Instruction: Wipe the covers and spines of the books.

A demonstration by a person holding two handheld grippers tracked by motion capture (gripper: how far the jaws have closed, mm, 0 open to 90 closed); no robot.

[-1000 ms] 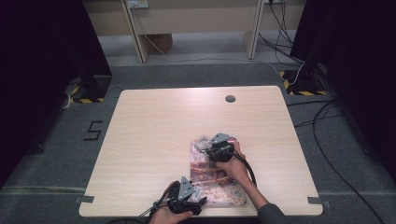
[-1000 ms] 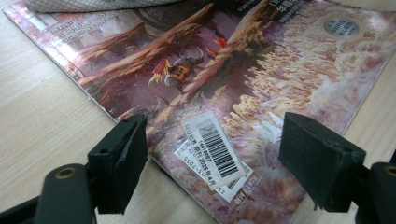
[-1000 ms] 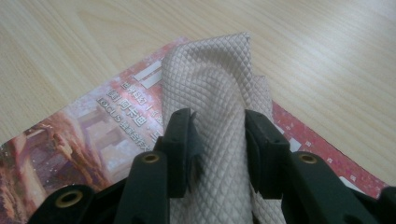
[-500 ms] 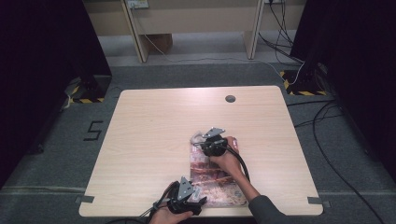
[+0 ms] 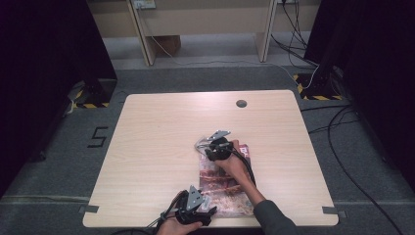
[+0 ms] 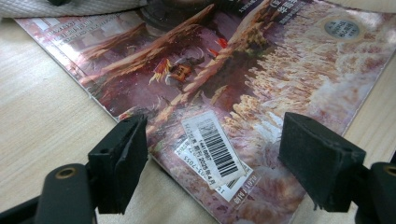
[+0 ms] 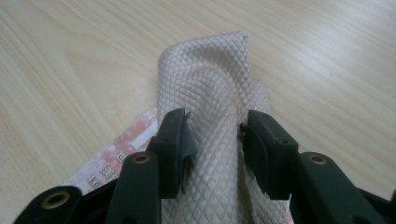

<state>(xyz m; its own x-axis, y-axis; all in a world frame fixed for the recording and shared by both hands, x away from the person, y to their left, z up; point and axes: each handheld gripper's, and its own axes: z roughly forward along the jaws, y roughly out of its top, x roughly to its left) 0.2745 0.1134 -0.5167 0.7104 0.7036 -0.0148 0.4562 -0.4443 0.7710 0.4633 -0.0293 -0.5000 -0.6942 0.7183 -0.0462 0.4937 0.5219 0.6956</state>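
Table (image 5: 156, 127): pale wood, with a round grommet (image 5: 241, 103) near the far edge.
Magazine (image 5: 222, 191): flat on the near right part of the table, glossy cover up, barcode label (image 6: 215, 147) at its near end.
Cloth (image 7: 219, 116): quilted, pale, bunched into a fold on the magazine's far end; one corner reaches onto bare wood beyond.
Left gripper (image 6: 212, 154): at the magazine's near edge, jaws spread wide to either side of the barcode label, tips low over the cover; contact with the cover not discernible; nothing pinched.
Right gripper (image 7: 217, 140): at the magazine's far end, jaws pinching the cloth fold from both sides; have just been opening slightly, cloth between them, pads apparently on the fabric.
Step in hand: judged to be wiping the cover, or drawing the cloth across it, with the right gripper while the left stands guard at the near edge.
Next move calls for: firm pinch on the fold, a level pull along the cover, the magazine kept from sliding.
Risk: loosening grip may drop the cloth; glossy cover may shift on the wood.
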